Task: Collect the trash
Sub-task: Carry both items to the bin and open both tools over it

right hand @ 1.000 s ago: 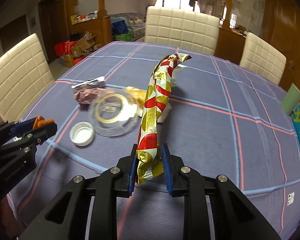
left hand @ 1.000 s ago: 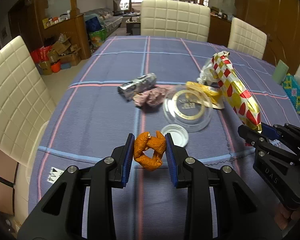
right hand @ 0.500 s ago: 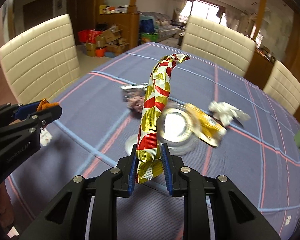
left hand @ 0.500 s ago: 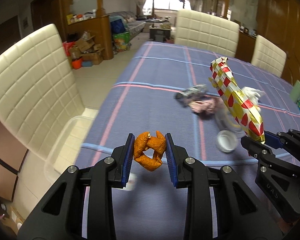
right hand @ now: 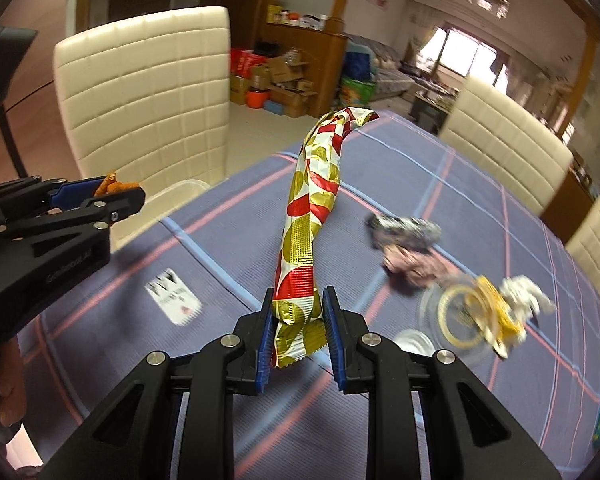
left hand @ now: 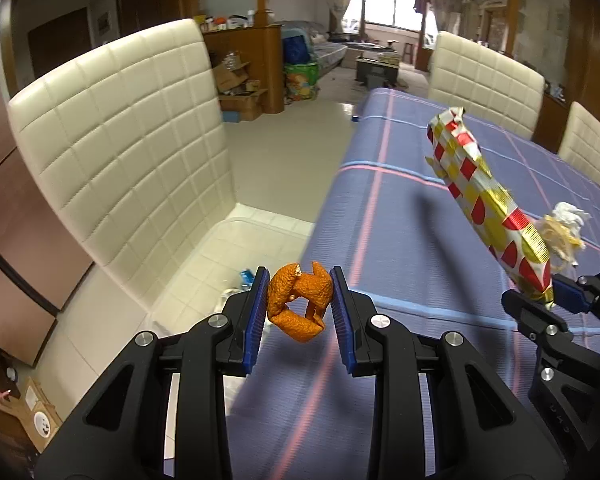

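Observation:
My left gripper (left hand: 299, 312) is shut on a curled orange peel (left hand: 298, 304) and holds it in the air at the table's left edge, above a clear plastic bin (left hand: 236, 248) on the floor by the chair. My right gripper (right hand: 296, 336) is shut on the end of a long red, gold and white foil wrapper (right hand: 312, 216), which stands up over the purple tablecloth (right hand: 220, 232). The wrapper also shows in the left wrist view (left hand: 484, 200). The left gripper shows at the left of the right wrist view (right hand: 96, 196).
A cream padded chair (left hand: 132, 148) stands beside the bin. On the table lie a silver wrapper (right hand: 404, 230), pink tissue (right hand: 412, 268), a clear lid with gold ring (right hand: 460, 312), a yellow wrapper (right hand: 500, 316), white paper (right hand: 524, 292) and a small white cap (right hand: 414, 340).
Both grippers have swung left toward the table's left edge with their trash still held. The bin beside the chair has come into fuller view under the left gripper.

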### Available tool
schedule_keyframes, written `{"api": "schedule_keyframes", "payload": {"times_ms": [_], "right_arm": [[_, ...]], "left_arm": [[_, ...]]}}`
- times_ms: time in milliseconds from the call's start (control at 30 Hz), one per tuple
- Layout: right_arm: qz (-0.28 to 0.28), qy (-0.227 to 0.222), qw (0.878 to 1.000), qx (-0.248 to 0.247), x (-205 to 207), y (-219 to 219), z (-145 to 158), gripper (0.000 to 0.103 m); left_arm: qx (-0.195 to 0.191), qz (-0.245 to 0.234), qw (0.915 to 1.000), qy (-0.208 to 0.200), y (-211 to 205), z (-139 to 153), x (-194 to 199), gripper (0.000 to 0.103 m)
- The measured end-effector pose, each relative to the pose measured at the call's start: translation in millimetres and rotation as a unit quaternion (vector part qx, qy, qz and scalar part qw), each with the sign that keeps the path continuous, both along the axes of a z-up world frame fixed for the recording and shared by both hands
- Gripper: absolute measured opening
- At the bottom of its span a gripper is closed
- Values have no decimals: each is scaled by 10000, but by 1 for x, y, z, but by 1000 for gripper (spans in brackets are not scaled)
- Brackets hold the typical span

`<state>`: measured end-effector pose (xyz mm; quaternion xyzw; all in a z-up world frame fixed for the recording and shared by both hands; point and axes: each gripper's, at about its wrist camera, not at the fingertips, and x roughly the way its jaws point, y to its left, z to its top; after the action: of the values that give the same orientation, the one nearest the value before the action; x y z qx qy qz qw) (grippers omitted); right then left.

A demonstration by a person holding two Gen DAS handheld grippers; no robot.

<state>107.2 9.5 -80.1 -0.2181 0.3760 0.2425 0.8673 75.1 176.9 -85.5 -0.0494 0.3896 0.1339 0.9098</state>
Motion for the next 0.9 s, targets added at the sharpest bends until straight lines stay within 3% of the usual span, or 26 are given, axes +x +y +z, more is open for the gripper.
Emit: {"api": "schedule_keyframes", "payload": {"times_ms": [467, 500, 533, 567, 900], "right_arm": [[348, 16, 9994, -61, 5, 49, -6, 23], [351, 20, 9994, -75, 6, 51, -7, 23], [349, 22, 9993, -90, 6, 52, -8, 23], [345, 26, 9994, -96, 7, 53, -8, 23], [368, 121, 9991, -199, 11, 67, -16, 23]], "left_arm": [[91, 412, 9988, 233, 43, -17, 4, 38], [56, 440, 9987, 254, 46, -19, 5, 54], [20, 456, 9987, 248, 48, -19, 6, 79], [-23, 500, 9986, 197, 52, -19, 5, 86], [27, 629, 9980, 95, 70, -20, -3, 89]]}}
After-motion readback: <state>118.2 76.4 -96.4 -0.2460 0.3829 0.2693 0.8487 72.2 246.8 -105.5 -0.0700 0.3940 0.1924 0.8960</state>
